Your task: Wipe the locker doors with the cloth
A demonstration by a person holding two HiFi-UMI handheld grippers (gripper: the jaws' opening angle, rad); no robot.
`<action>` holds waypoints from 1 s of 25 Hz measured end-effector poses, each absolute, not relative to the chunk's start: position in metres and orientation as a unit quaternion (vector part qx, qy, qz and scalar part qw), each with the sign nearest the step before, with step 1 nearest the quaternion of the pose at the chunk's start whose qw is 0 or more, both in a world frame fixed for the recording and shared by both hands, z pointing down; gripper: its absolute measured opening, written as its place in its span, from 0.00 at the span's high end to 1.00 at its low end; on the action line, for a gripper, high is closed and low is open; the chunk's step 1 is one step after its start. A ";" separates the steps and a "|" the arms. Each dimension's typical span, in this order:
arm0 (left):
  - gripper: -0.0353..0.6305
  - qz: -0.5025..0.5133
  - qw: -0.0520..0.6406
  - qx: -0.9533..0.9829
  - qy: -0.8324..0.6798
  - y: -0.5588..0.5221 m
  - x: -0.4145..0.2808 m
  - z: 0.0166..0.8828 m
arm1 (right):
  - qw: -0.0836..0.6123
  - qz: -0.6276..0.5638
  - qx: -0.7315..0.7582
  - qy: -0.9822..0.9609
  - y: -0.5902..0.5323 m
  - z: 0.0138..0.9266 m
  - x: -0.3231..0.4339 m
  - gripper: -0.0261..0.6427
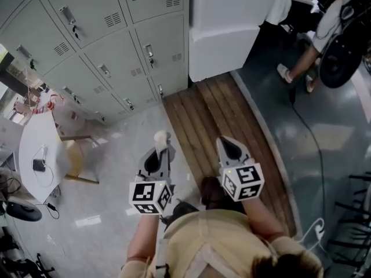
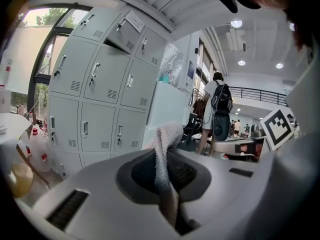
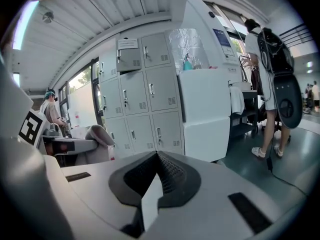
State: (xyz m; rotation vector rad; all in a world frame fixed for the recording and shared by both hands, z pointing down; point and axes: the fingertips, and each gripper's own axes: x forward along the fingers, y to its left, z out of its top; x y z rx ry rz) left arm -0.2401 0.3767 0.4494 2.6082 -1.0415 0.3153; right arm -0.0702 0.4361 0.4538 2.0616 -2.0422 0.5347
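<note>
Approach stage. The left gripper (image 1: 157, 155), lower centre of the head view, pinches the cloth (image 1: 160, 136), which stands up out of its jaws. The right gripper (image 1: 229, 148), just beside it, has its jaws pressed together on nothing. The locker doors (image 1: 110, 62), upper left, stand well apart. Wiping appears not yet begun; the next move calls for carrying the cloth to a door face.

A cloth (image 1: 160, 137) is seen gripped at the tip of the left gripper (image 1: 158, 154), which is held over the pale floor (image 1: 116, 155) short of the lockers (image 1: 98, 45). The right gripper (image 1: 228, 147) is held beside it, over the wooden boards (image 1: 197, 112).
</note>
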 end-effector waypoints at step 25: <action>0.92 0.109 0.150 0.877 -0.443 0.315 -0.159 0.383 | 0.097 0.186 0.644 -0.736 0.363 0.403 0.015 0.96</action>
